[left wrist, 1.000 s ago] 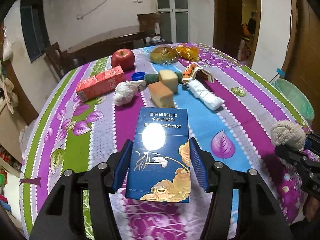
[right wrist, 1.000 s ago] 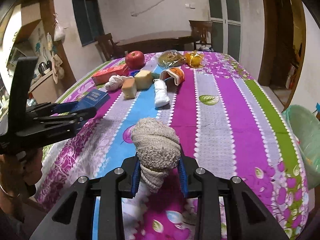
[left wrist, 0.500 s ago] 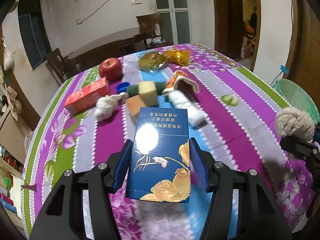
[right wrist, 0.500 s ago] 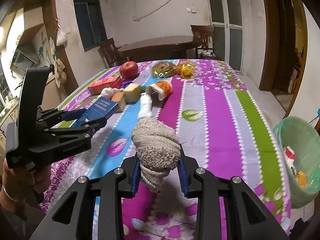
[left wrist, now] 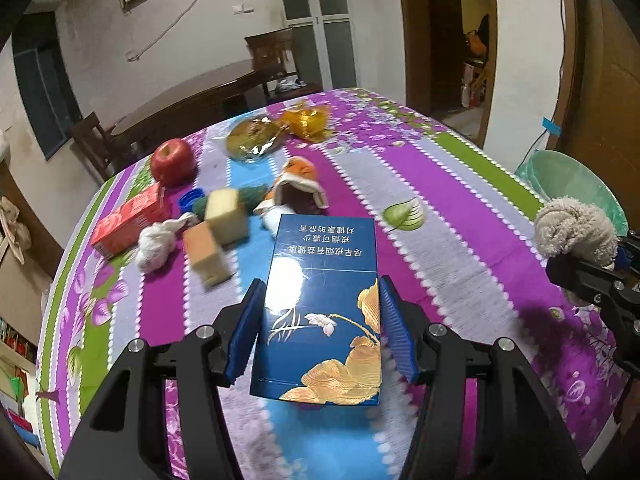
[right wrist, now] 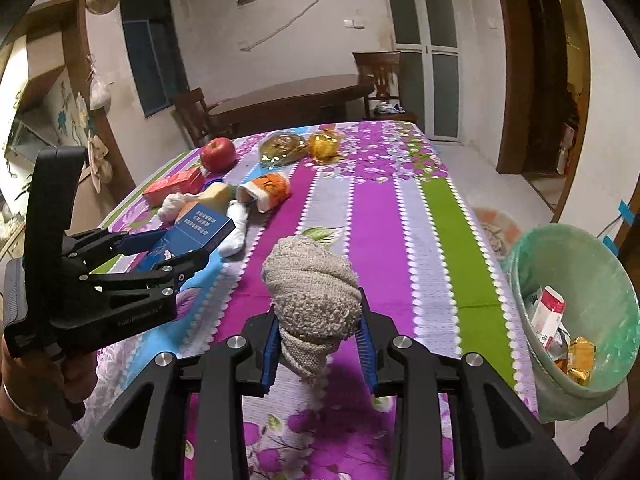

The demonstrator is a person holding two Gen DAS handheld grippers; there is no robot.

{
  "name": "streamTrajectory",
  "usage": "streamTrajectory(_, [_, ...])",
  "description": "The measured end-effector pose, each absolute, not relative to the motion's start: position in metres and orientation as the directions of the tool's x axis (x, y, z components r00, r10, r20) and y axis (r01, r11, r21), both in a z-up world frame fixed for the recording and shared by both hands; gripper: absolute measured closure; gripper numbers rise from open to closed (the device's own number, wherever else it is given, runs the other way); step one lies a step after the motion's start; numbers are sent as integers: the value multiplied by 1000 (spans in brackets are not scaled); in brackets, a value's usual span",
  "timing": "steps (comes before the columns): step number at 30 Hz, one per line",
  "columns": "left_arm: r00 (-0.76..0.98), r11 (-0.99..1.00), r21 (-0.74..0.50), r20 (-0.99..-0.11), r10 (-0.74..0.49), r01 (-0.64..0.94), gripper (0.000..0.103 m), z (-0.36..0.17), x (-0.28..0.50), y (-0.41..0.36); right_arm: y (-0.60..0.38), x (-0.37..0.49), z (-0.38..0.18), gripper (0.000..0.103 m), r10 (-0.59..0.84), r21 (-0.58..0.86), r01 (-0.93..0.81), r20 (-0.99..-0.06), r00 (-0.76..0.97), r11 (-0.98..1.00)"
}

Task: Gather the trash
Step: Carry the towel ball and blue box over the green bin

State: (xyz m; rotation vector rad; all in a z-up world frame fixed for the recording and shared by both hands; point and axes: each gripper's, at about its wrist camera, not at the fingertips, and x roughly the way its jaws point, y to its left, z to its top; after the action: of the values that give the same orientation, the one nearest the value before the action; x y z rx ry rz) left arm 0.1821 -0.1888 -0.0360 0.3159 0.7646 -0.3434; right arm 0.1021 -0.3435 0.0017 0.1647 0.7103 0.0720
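Note:
My left gripper (left wrist: 320, 320) is shut on a blue cigarette box (left wrist: 320, 300) with gold flowers, held above the table; the box also shows in the right wrist view (right wrist: 200, 226). My right gripper (right wrist: 318, 332) is shut on a balled beige cloth (right wrist: 312, 292), held above the table's right part; the cloth shows at the right edge of the left wrist view (left wrist: 574, 232). A green bin (right wrist: 576, 264) with wrappers inside stands beside the table's right edge, right of my right gripper.
On the flowered tablecloth (right wrist: 380, 220) at the far side lie a red apple (right wrist: 218, 154), a red carton (right wrist: 174, 186), two sponges (left wrist: 218, 232), a white wad (left wrist: 156, 242), an orange cup (right wrist: 266, 192), a white sock (right wrist: 236, 232) and two plastic bags (right wrist: 298, 146). Chairs stand behind.
Both grippers have swung right with their loads. The green bin has come fully into the right wrist view, and the pile of objects has shifted left.

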Motion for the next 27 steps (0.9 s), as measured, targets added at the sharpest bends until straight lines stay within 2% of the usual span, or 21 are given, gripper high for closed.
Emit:
streamTrajectory(11, [661,846,173,-707,-251,505,48,-25,184,-260,-414,85,22,69,13,147,101,-622,783,984])
streamTrajectory(18, [634,776,186,-701,-326,603,48,-20,181,-323,-477,67,33,69,-118,103,236,-637,762,966])
streamTrajectory(27, [605,698,207,-695,-388,686,48,-15,177,-380,-531,49,35,69,-205,70,338,-675,709,938])
